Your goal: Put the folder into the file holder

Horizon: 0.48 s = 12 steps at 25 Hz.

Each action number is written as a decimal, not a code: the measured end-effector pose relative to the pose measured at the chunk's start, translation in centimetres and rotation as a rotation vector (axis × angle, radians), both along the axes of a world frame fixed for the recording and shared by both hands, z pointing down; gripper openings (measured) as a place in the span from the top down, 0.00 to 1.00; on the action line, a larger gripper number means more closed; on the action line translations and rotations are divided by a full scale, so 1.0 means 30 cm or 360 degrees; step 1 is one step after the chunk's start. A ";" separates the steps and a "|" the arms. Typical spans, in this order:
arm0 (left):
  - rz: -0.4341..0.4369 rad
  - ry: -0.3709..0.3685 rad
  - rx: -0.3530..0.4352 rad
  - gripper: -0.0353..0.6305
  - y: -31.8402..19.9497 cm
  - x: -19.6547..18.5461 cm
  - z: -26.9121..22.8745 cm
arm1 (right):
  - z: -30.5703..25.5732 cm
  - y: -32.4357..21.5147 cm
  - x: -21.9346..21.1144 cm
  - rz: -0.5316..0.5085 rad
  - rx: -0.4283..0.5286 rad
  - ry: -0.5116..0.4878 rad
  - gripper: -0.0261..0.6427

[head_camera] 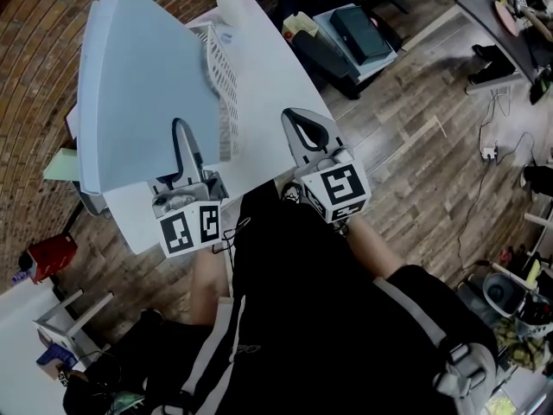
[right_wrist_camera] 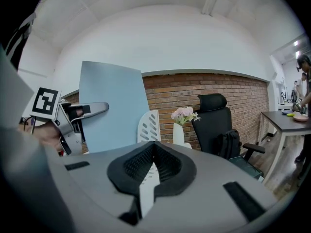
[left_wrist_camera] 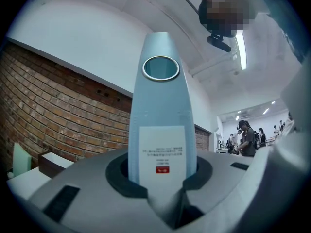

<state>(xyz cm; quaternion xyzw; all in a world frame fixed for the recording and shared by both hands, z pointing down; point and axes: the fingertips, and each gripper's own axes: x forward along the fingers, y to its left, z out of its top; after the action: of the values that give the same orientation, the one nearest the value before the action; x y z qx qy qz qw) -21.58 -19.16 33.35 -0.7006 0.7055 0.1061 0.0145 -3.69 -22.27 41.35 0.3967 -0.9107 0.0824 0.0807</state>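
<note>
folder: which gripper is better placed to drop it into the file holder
Left. The left gripper is clamped on the blue folder, holding it upright beside the white file holder. The right gripper is shut and empty, off to the side.

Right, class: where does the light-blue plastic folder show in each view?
Head view: the light-blue plastic folder fills the upper left.
Left gripper view: folder centre, upright.
Right gripper view: folder left of centre.
Shared landmark: red brick wall.

The pale blue rigid folder (head_camera: 143, 93), its spine bearing a ringed hole and white label, stands upright, clamped in the left tongs (head_camera: 187, 141). The white slotted plastic file holder (head_camera: 223, 80) stands just beyond them.
</note>
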 end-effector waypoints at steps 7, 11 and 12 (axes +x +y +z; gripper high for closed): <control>0.0028 0.0004 -0.0033 0.75 -0.052 0.000 0.025 | 0.007 -0.067 -0.013 0.0022 -0.0012 -0.0005 0.95; 0.0035 0.0018 -0.0056 0.75 -0.059 0.000 0.050 | 0.025 -0.072 -0.026 0.0019 -0.0036 -0.0004 0.95; 0.0036 0.0023 -0.0056 0.75 -0.061 0.001 0.053 | 0.028 -0.075 -0.028 0.0020 -0.0040 -0.0003 0.95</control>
<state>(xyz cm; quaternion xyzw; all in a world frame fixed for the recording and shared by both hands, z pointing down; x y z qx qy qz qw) -21.56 -20.98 34.95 -0.7079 0.6993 0.0988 -0.0041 -4.51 -24.52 42.19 0.4013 -0.9071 0.0948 0.0842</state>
